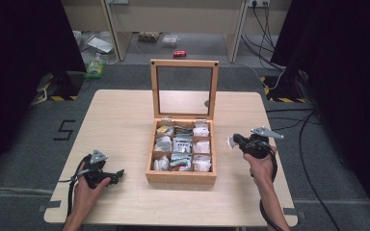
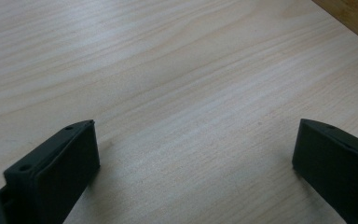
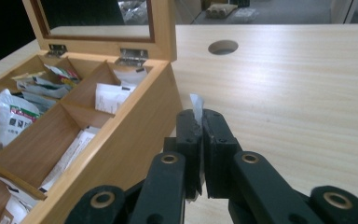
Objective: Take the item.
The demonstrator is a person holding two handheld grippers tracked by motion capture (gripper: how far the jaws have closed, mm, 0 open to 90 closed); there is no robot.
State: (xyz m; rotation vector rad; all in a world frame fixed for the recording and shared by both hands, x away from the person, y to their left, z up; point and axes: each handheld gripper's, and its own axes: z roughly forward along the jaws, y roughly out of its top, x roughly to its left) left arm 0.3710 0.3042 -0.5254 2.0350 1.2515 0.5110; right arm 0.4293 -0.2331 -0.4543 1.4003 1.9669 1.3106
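A wooden box (image 1: 181, 177) with a glass lid (image 1: 184, 89) standing upright sits mid-table, its compartments holding several tea packets (image 1: 182, 144). My right gripper (image 1: 232, 141) hovers just right of the box, shut on a white packet (image 3: 196, 108) whose thin edge sticks up between the jaws; the box wall (image 3: 135, 135) is close on the left in the right gripper view. My left gripper (image 1: 121, 173) rests low on the table, left of the box's front corner, open with bare wood between its fingers (image 2: 58, 170).
The light wooden table (image 1: 120, 120) has a round cable hole (image 3: 223, 46) behind the box. Beyond the far edge lie a red can (image 1: 179, 53), bottles and cables on the floor. Black curtains flank both sides.
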